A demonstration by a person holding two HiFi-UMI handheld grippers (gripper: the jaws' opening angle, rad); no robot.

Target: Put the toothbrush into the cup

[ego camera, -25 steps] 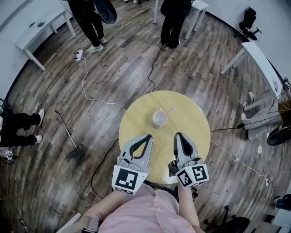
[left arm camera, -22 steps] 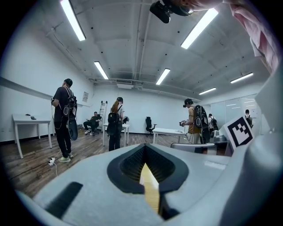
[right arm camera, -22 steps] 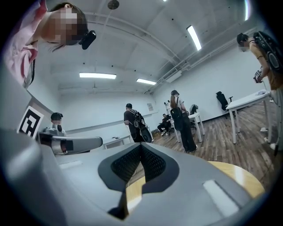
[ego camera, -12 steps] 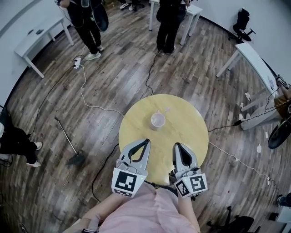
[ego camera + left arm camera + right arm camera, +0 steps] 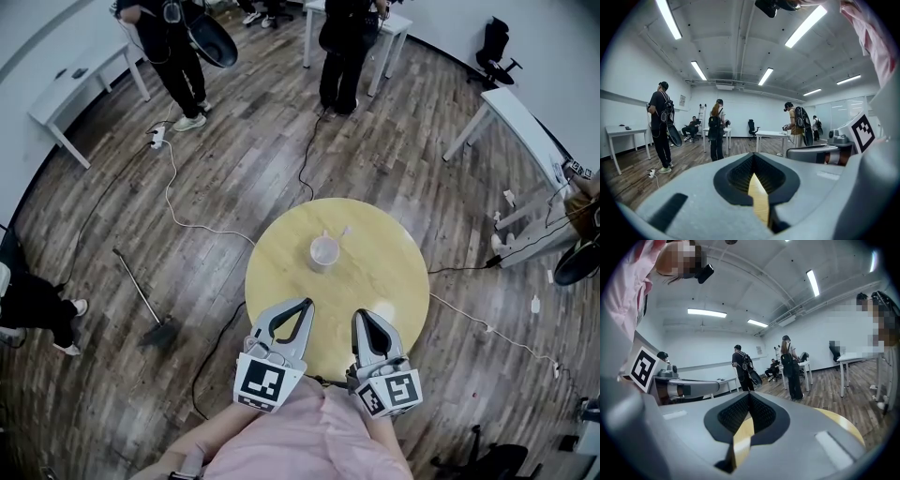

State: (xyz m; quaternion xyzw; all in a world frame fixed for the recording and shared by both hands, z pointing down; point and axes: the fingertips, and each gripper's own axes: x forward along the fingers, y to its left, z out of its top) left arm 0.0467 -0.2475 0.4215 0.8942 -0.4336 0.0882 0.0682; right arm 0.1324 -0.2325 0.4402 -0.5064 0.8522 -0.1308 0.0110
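The white cup [image 5: 324,251] stands near the middle of the round wooden table [image 5: 398,272], with the toothbrush [image 5: 343,231] slanting out of it. At the table's near edge, the left gripper [image 5: 307,303] and the right gripper [image 5: 360,314] each have their jaws pressed together on nothing.

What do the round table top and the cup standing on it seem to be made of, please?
Table: wood or wood-look laminate, judging by its pale yellow, matte, even surface. Cup: smooth and whitish, so perhaps plastic or ceramic; too small to tell.
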